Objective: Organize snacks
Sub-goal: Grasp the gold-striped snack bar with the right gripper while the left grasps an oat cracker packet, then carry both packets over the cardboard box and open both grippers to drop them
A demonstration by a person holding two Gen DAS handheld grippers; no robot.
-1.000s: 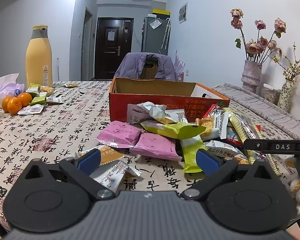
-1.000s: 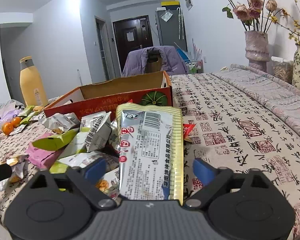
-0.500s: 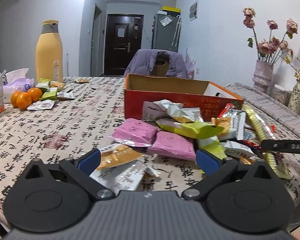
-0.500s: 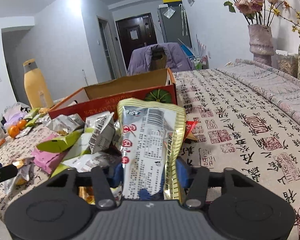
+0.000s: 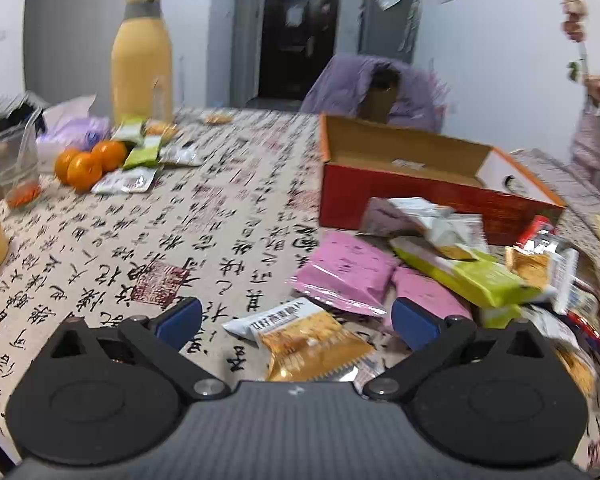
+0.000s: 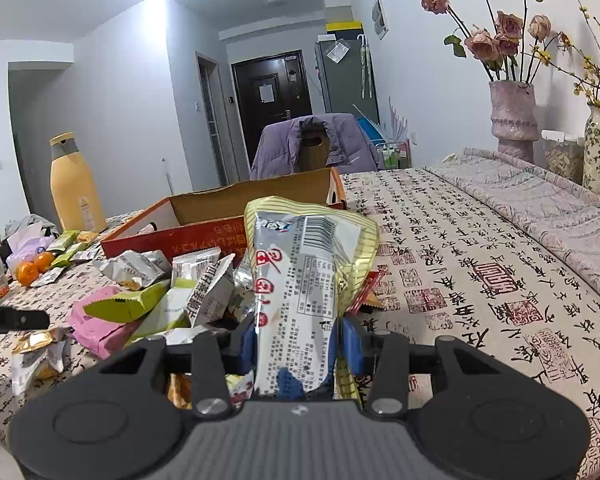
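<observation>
Plainly, the table (image 5: 100, 248) was taken up at its far right by an open red box (image 6: 204, 236), with loose snacks heaped just near of it. The long silver-and-yellow packet (image 6: 300, 280) was seen pinched at its near end by the right gripper (image 6: 300, 342), whose jaws had just been closing on it. The left gripper (image 5: 296, 320) was held spread and empty over a small gold cracker packet (image 5: 312, 340). Judged from this, the long packet would best be lifted clear before being carried over the box wall, the grip kept firm against the slippery film.
</observation>
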